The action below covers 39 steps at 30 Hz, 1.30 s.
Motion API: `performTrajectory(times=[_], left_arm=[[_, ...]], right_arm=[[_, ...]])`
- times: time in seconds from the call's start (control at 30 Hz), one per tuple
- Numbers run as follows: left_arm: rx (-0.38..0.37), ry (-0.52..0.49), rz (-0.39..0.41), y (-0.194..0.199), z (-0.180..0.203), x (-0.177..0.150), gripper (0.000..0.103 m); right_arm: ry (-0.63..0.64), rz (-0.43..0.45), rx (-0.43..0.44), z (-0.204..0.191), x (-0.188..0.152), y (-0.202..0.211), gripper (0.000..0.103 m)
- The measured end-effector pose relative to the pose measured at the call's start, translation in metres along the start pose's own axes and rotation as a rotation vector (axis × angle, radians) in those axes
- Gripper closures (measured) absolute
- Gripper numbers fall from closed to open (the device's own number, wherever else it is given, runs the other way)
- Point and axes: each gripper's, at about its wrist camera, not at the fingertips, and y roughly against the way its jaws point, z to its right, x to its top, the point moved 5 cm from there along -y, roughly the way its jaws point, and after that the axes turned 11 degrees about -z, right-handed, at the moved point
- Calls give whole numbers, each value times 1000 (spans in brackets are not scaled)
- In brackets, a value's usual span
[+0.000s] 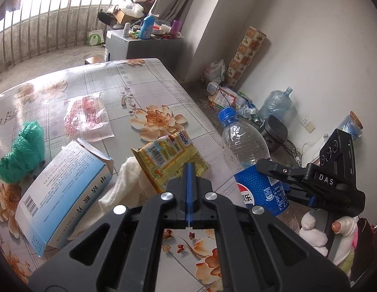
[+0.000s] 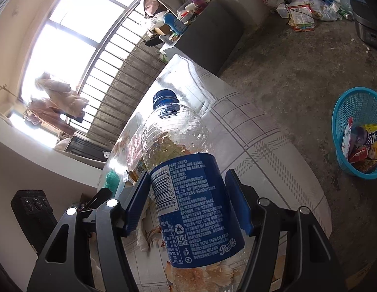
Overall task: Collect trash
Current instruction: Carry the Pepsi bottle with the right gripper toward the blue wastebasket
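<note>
We see the right gripper (image 2: 187,202) clamped on the bottle (image 2: 188,194) at its label, held clear of the table (image 1: 110,82), presumably bound for the basket (image 2: 354,102); the left gripper (image 1: 189,182) has its fingers together on the wrapper (image 1: 169,155); the bottle's base is cut off, and the basket's contents are partly hidden.

water jug (image 1: 277,103) by wall; coat (image 2: 60,92) on railing.
</note>
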Motion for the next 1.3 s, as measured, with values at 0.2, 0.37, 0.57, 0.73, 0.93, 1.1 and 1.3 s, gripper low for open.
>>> performTrajectory(times=[0.2, 0.37, 0.57, 0.73, 0.93, 1.1, 1.3], left_arm=[[19, -23, 35, 10, 5, 5, 103], [25, -28, 45, 13, 6, 7, 103], [25, -27, 44, 13, 6, 7, 103], [31, -28, 49, 14, 5, 8, 103], [32, -30, 48, 14, 5, 8, 103], [35, -28, 52, 16, 3, 9, 103], [30, -47, 60, 20, 10, 15, 103]], right_arm=[[-6, 8, 21, 0, 1, 6, 41], [-1, 11, 30, -1, 0, 8, 41], [-6, 6, 42, 1, 0, 7, 41], [-6, 6, 43, 2, 1, 7, 41], [-10, 4, 48, 2, 2, 7, 41], [-15, 8, 55, 1, 1, 8, 41], [-24, 33, 83, 6, 3, 21, 41]])
